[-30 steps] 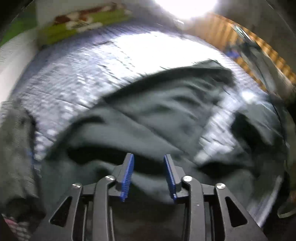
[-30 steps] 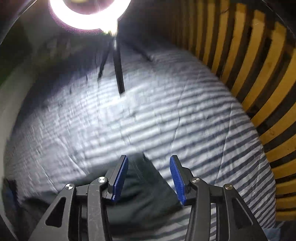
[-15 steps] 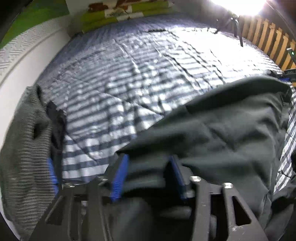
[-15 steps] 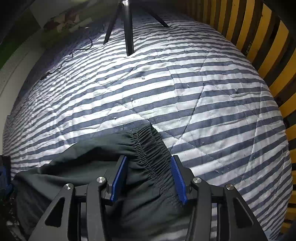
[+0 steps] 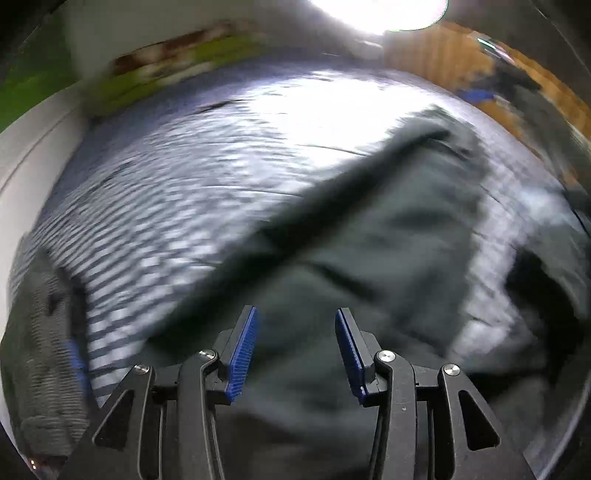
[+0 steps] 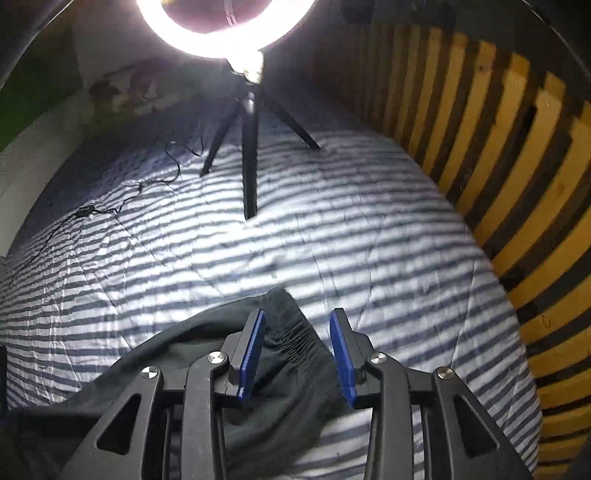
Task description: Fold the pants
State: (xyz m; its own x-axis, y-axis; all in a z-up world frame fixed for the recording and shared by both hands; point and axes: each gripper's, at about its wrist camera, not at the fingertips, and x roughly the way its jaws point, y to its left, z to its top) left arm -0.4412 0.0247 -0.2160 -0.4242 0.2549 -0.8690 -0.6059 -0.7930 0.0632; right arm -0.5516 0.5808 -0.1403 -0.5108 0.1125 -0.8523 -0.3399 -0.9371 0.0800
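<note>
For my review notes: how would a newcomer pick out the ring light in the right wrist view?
Start from the striped quilt that covers the bed, beside the yellow slatted wall. On its far part stands a black tripod, and the ring light sits on top. It is the only glowing circle, brighter than anything else in view.

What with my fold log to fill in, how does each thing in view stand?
left claw: open, just opened, over pants
right claw: open, just opened, waistband between its jaws, unpinched
pants: rumpled, on striped quilt
ring light: on
</note>
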